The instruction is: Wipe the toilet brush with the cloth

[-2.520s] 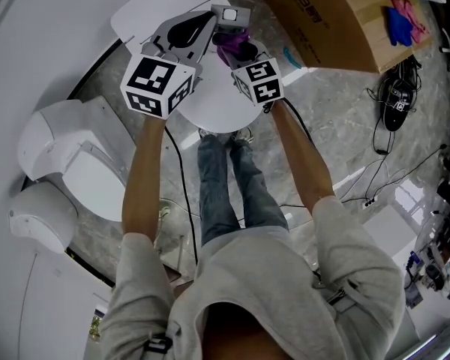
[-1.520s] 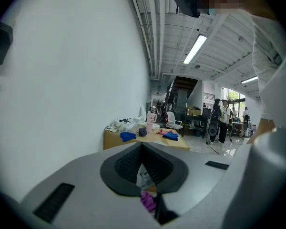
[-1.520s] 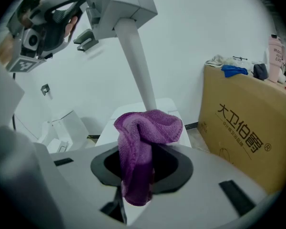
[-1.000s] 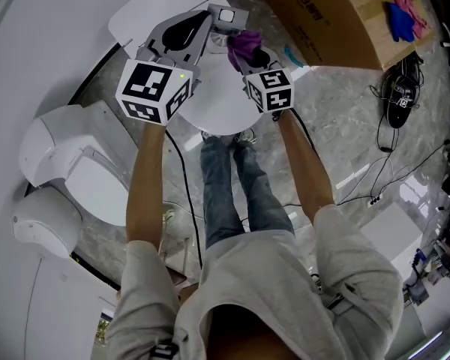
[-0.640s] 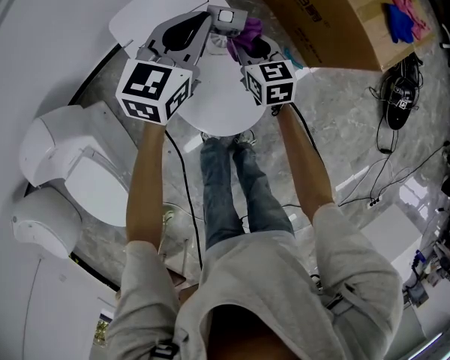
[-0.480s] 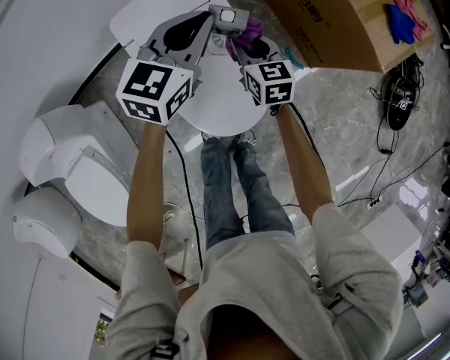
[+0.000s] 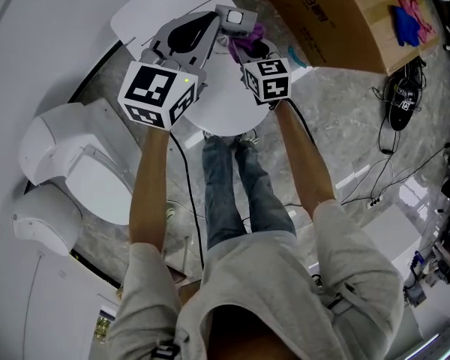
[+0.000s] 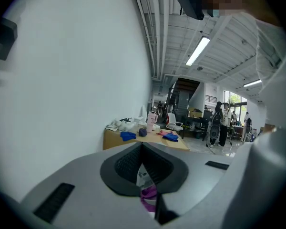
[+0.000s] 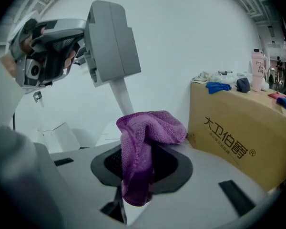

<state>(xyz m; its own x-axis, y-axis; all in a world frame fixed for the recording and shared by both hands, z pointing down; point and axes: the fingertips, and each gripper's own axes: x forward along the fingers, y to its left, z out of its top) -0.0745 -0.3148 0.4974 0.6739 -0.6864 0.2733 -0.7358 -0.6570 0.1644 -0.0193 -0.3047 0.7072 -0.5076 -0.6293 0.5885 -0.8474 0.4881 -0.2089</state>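
Left gripper (image 8: 143,176) jaws clamped on the white-shafted toilet brush with grey block end (image 9: 118,90). Shaft steep, block end up. Right gripper (image 9: 136,173) jaws closed on purple terry cloth (image 9: 148,130), in front of the lower shaft.

The cloth (image 9: 145,137) was purple terry, nubby and matt, its loops plain to see. The toilet brush (image 9: 112,42) looked like smooth matt plastic, grey at the block and white along the stem. The left claw (image 8: 142,163) and the right claw (image 9: 138,168) had matt grey plastic shells with dark ribbed pads (image 8: 126,163). The box (image 9: 238,128) was matt brown cardboard. The floor (image 7: 345,111) was glossy veined stone.
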